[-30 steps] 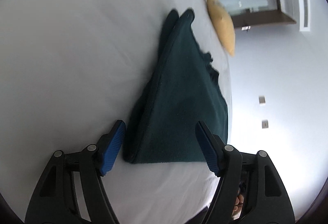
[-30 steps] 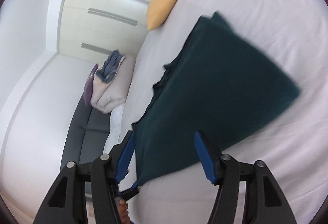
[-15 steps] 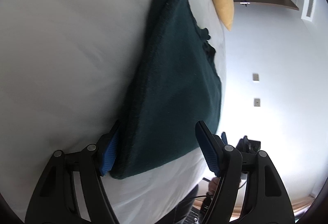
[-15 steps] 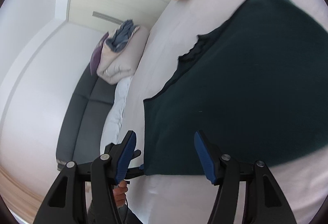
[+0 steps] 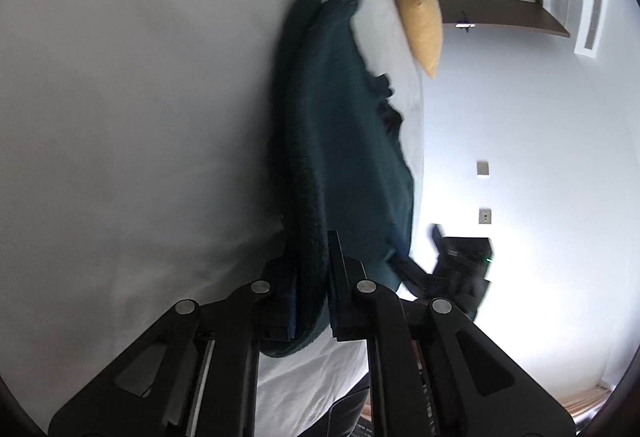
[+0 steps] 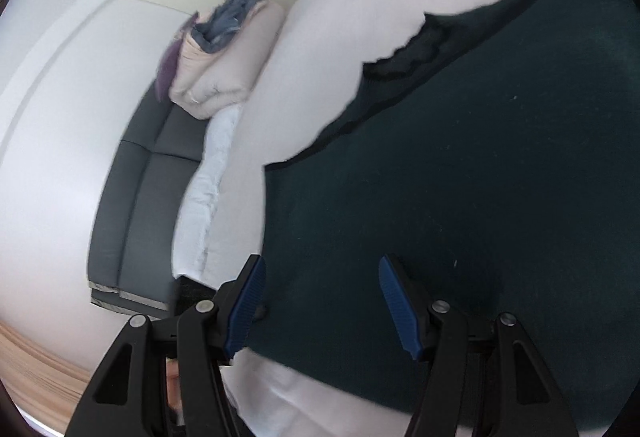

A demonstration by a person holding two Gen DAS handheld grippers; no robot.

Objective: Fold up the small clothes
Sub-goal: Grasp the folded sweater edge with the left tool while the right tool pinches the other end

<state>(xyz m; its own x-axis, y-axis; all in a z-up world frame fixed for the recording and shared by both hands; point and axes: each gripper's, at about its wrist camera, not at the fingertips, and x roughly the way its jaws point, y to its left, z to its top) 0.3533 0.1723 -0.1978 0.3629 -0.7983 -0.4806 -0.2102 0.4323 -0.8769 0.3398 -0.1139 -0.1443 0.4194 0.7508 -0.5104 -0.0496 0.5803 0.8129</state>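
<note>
Left wrist view: the left gripper [image 5: 312, 289], a black two-finger tool with blue ribbed pads, is closing its jaws, and the frame is showing them pressed onto the near folded edge of the dark green knitted garment [image 5: 344, 141], with the thick fabric sandwiched between the pads. The garment is lying on the white bed sheet [image 5: 140, 117], stretching away from the gripper toward the far end of the bed, where two rounded corners are ending just short of a mustard-yellow cushion [image 5: 418, 9]. A white wall [image 5: 540, 157] carrying two small switch plates is filling the right side, and part of the right gripper [image 5: 456, 261] is showing dark and blurred at the garment's right edge.

Right wrist view: the right gripper [image 6: 322, 305] is holding its blue-padded fingers [image 6: 398, 307] well apart, with the near edge of the same dark green garment [image 6: 460, 177] lying between them; whether the pads are touching the cloth cannot be told. The garment is spreading flat over the sheet [image 6: 320, 57] and filling most of the right half. Beyond the bed edge, a dark grey sofa [image 6: 136, 197] is bearing a pile of folded pale bedding [image 6: 224, 61] with a blue-grey cloth on top. A strip of pale wooden floor [image 6: 36, 361] is showing at lower left
</note>
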